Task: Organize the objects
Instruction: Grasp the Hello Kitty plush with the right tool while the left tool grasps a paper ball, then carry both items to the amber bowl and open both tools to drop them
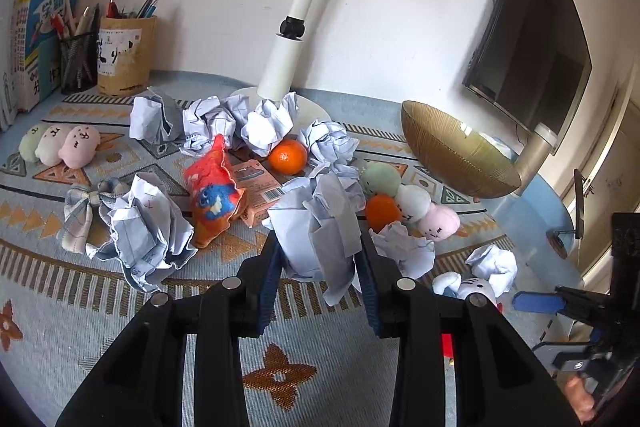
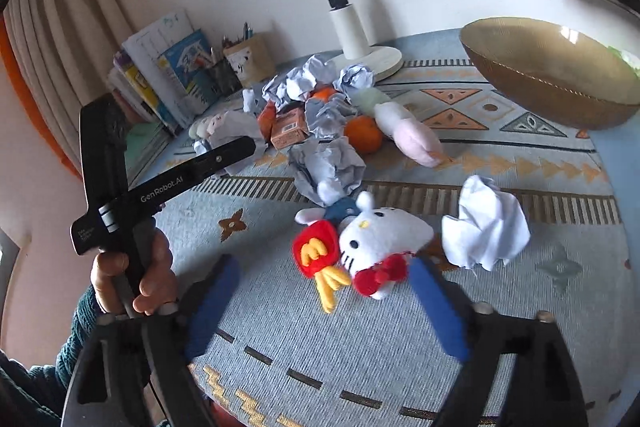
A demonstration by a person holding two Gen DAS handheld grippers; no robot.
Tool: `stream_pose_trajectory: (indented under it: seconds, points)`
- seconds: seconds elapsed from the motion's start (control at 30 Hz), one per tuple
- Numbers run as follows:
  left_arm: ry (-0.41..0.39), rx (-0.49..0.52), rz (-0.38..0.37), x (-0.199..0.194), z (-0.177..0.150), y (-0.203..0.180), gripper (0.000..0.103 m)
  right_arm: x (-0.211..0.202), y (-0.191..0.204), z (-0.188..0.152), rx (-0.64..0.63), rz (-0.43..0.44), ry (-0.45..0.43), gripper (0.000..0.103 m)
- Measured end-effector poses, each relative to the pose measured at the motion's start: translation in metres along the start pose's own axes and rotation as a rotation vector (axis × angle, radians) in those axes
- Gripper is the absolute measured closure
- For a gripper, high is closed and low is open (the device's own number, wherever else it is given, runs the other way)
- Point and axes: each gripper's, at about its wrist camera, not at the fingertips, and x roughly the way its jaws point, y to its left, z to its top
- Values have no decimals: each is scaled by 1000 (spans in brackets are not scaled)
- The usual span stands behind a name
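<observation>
left gripper (image 1: 320,263), nearest the left wrist camera, is clamped on one crumpled paper ball (image 1: 316,227), held just above the patterned surface (image 1: 120,327). counted in this view: about eight more paper balls lie loose, four in a row at the lamp base (image 1: 312,107), one large one (image 1: 148,239) to the left, others to the right. two oranges: one (image 1: 288,155) near the lamp base, one (image 1: 382,211) beside the held ball. two three-piece plush sticks: one (image 1: 60,145) at far left, one (image 1: 412,203) at right. one orange snack bag (image 1: 212,195), one small pink box (image 1: 258,191), one checked bow (image 1: 86,211), one amber bowl (image 1: 452,155), two pen holders (image 1: 108,55).

right wrist view: right gripper (image 2: 320,307) stands wide apart, nothing pressed between its pads; one white cat plush (image 2: 380,247) lies on the surface just ahead of the fingertips, one loose paper ball (image 2: 486,223) to its right. one hand (image 2: 132,279) grips the left gripper's handle at left. the amber bowl sits at upper right.
</observation>
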Motion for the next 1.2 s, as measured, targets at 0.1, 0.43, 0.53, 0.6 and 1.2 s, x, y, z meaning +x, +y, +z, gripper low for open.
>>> stream_pose_trajectory:
  seconds: [0.1, 0.43, 0.53, 0.6, 1.2]
  points:
    - [4, 3, 3, 1, 0, 0, 70, 14, -2, 4, 11, -18, 29, 9]
    - [18, 4, 17, 3, -1, 0, 70, 58, 6, 19, -84, -262, 66, 37]
    - [22, 15, 30, 3, -1, -3, 70, 48, 0, 15, -46, -219, 44, 40]
    - [18, 29, 28, -1, -1, -9, 70, 38, -1, 14, -25, -193, 31, 40]
    - [105, 186, -178, 91, 131, -187, 70, -115, -120, 111, 192, -457, -312, 39]
